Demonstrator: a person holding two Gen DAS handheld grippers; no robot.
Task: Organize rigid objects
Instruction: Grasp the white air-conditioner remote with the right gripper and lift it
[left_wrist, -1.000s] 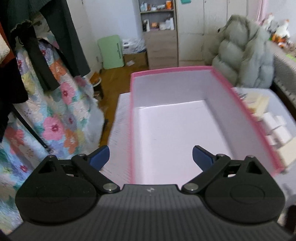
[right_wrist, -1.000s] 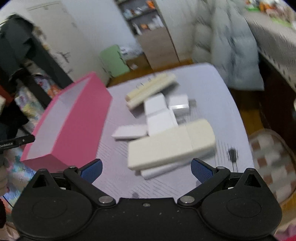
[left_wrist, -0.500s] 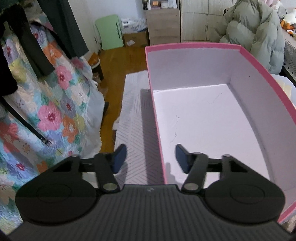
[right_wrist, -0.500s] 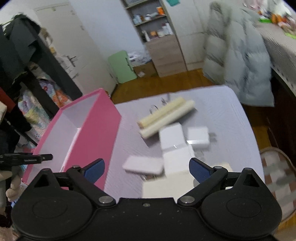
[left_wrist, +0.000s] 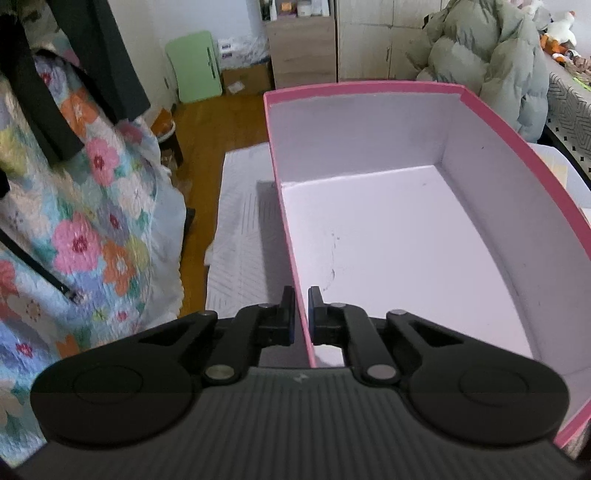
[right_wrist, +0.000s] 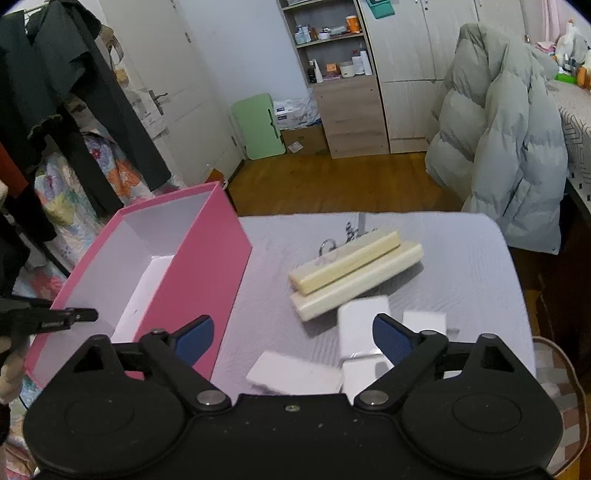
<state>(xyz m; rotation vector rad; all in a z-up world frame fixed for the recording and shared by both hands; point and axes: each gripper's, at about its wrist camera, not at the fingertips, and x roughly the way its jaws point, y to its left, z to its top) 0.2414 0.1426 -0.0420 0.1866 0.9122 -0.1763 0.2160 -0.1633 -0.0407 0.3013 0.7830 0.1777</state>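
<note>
My left gripper (left_wrist: 301, 314) clenched the pink box (left_wrist: 480, 107) wall at lower centre; my right gripper (right_wrist: 293, 338) was closing, nothing between.

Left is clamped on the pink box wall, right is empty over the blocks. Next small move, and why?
Probably lower the right gripper onto the flat white block just beneath it. Its jaws are closing with nothing between them, the pink box has nothing in it, and the left gripper pinches its wall, steadying it.
</note>
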